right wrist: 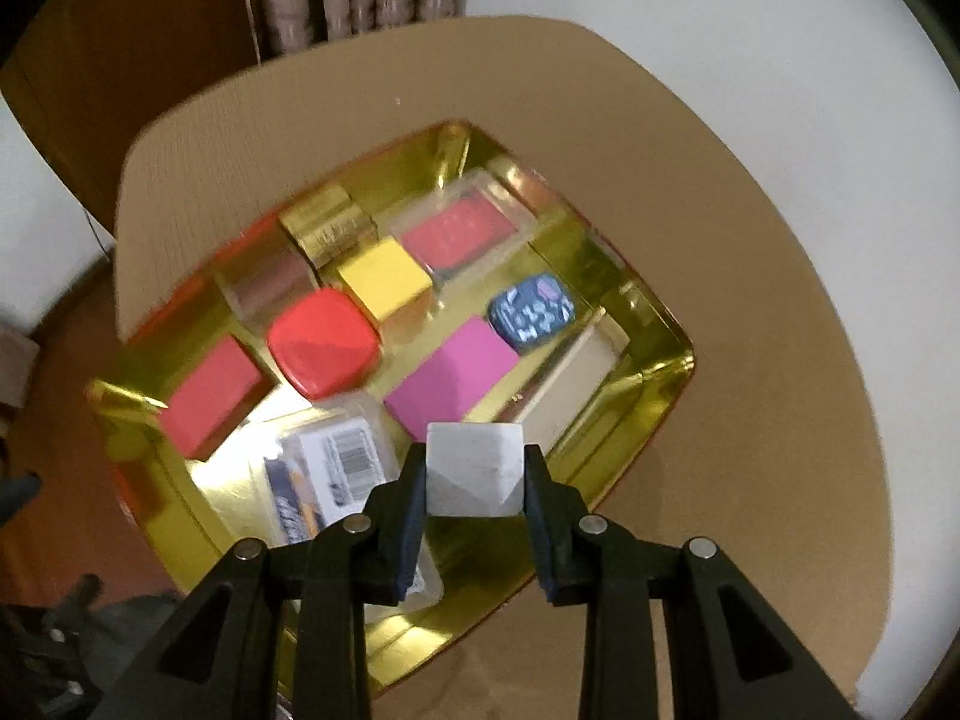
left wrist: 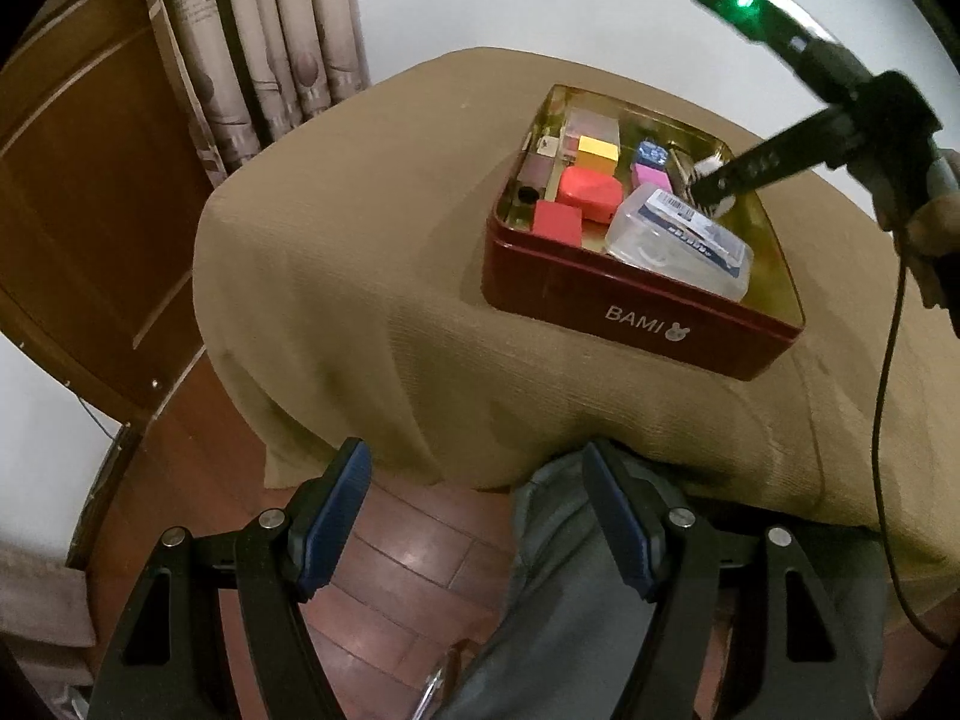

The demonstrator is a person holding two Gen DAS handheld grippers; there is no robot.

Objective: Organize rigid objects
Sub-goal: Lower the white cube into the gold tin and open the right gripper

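Surroundings: tan cloth-covered desk [left wrist: 372,276]; patterned curtain [left wrist: 264,42] and wooden door [left wrist: 90,192] behind; wood floor [left wrist: 396,564] below; grey trouser leg [left wrist: 564,570] under the left tool.
Tin: red BAMI tin [left wrist: 636,306] with gold lining, resting on the desk, crowded with small things.
Crowding: red block [right wrist: 210,396], red rounded case [right wrist: 324,342], yellow cube [right wrist: 384,282], pink block [right wrist: 450,378], blue patterned die [right wrist: 531,312], clear case with red insert [right wrist: 462,234], gold box [right wrist: 327,225], barcoded clear plastic box [right wrist: 336,468], all packed close on the tin floor.
In the way: barcoded clear plastic box just beside the left finger of the right tool; pink block right behind the held cube.
Task thing: grey metallic cube [right wrist: 474,468], plain dull faces, sharp edges, pinched over the near part of the tin.
Right tool [right wrist: 474,480]: pressed against both sides of the grey metallic cube.
Left tool [left wrist: 474,480]: spread wide, holding nothing, off the desk edge, well apart from the tin.
Left view only: tin's outer red wall and lettering, right tool from the side with green light, dangling cable [left wrist: 888,396].
Right view only: cube faces, gold floor layout; slight motion blur at the tin's left side.
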